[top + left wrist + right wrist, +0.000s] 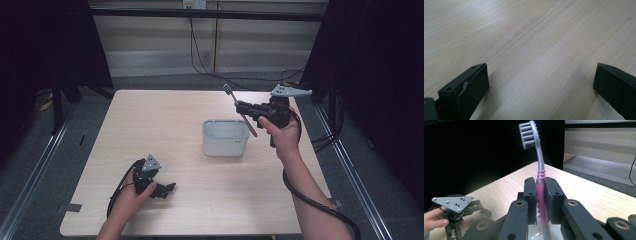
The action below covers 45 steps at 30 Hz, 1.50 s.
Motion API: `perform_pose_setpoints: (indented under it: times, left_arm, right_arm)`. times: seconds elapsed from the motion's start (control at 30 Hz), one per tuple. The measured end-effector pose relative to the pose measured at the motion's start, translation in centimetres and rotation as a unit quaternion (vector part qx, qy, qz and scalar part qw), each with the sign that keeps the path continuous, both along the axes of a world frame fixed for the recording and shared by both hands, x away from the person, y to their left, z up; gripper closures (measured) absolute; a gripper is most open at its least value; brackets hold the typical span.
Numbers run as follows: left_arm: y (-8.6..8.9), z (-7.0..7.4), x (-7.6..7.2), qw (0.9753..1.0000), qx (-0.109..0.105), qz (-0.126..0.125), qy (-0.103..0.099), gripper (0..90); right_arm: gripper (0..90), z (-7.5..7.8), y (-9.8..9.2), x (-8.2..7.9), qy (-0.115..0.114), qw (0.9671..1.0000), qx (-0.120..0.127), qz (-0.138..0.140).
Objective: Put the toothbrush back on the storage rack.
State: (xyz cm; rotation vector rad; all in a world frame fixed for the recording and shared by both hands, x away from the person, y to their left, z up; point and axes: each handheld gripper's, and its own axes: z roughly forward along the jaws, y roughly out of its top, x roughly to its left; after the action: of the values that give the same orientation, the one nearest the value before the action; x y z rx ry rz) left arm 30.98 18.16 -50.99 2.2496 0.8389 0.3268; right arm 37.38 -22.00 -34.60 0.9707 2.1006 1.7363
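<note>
My right gripper (243, 109) is shut on a toothbrush (240, 110) with a grey and pink handle, held above the right side of a white rectangular container (225, 138) at the table's middle. The bristle head (527, 136) points up and away, and the handle's lower end hangs over the container (536, 233). In the right gripper view the jaws pinch the pink grip of the toothbrush (540, 192). My left gripper (167, 190) rests low on the wooden table (165, 120) at the front left, open, with bare wood between its fingers (471, 85).
The left hand and its gripper (456, 210) appear far off in the right gripper view. Cables trail behind the table (200, 55), and dark curtains stand at both sides. Metal rails run along the floor left and right of the table.
</note>
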Motion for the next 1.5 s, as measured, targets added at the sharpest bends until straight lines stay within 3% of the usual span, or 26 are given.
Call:
perform_pose_setpoints:
  times: [0.7,1.03,1.5]
  left_arm:
    - [0.0,0.0,0.0,1.0,0.0,0.0,0.0,0.0]
    - [0.0,0.0,0.0,1.0,0.0,0.0,0.0,0.0]
    - [0.0,0.0,-0.1,1.0,-0.002,0.001,-0.001,0.0]
  right_arm:
    - [80.4,-0.3,1.9,2.2,0.002,1.0,0.006,0.0]
    - [80.4,-2.7,2.2,3.7,0.012,0.9997,0.017,-0.009]
    - [80.4,-4.8,1.9,4.1,0.011,0.9995,0.03,-0.01]
